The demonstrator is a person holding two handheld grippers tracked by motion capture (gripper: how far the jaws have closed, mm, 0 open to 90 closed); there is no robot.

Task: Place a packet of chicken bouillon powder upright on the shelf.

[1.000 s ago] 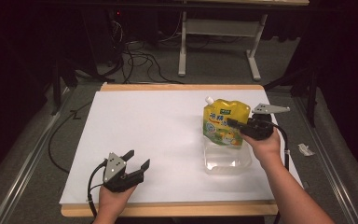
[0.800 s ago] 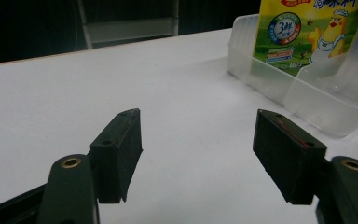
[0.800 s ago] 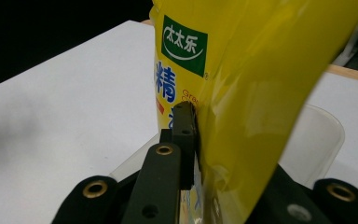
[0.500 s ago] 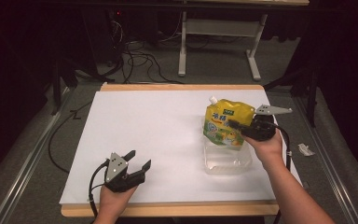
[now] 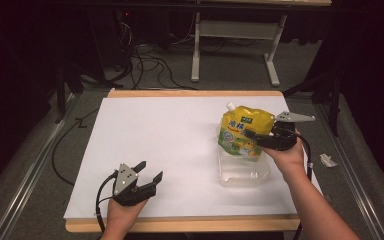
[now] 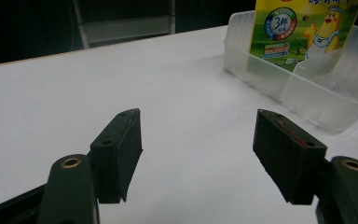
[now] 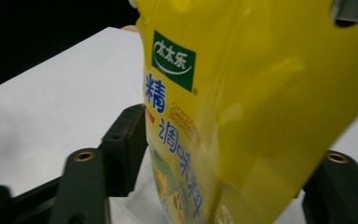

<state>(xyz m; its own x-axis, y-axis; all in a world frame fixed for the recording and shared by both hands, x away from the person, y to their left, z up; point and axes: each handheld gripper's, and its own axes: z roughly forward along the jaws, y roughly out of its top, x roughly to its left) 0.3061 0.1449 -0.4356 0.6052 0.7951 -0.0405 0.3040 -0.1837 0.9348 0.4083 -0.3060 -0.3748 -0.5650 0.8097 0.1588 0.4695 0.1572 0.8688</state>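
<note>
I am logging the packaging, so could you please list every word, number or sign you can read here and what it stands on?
"太太乐": white on a green badge, on the yellow pouch.
"精" and "调味料": blue characters down the pouch's front.
"3鲜": in a round emblem on the pouch, in the left gripper view.
Small orange print beside the blue characters: too blurred to read.
The clear plastic container: no text.

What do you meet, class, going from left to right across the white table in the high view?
Left gripper, black, jaws apart and empty → clear plastic container with the yellow spouted pouch standing in it → right gripper, black, its jaws just opening around the pouch.
</note>
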